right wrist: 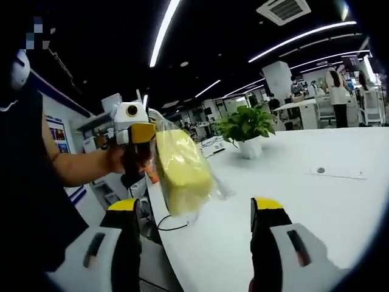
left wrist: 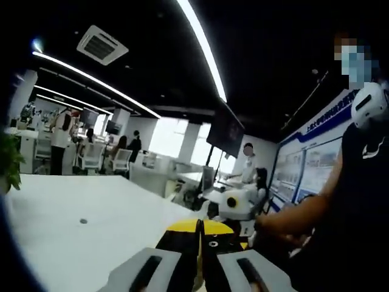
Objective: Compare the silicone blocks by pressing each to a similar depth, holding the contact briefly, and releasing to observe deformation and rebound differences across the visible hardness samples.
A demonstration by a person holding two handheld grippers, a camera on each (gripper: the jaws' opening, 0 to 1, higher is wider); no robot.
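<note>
Holding a bagged yellow block aloft in the closed left hand-held gripper, right hand-held gripper gaping empty, pressing not yet begun.

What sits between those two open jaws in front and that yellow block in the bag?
Just bare white table, in the right gripper view; the left gripper holds the bagged yellow block.

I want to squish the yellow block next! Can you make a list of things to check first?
1. Yellow block held: ok, it hangs in a clear bag from the left gripper.
2. Left gripper shut: ok, its jaws meet in the left gripper view.
3. Right gripper open for pressing: ok, jaws wide apart.
4. Block between the right jaws: not ok, it sits ahead of them, untouched.
5. White table room: ok, with the potted plant far off.
6. Other blocks to compare: cannot tell.
</note>
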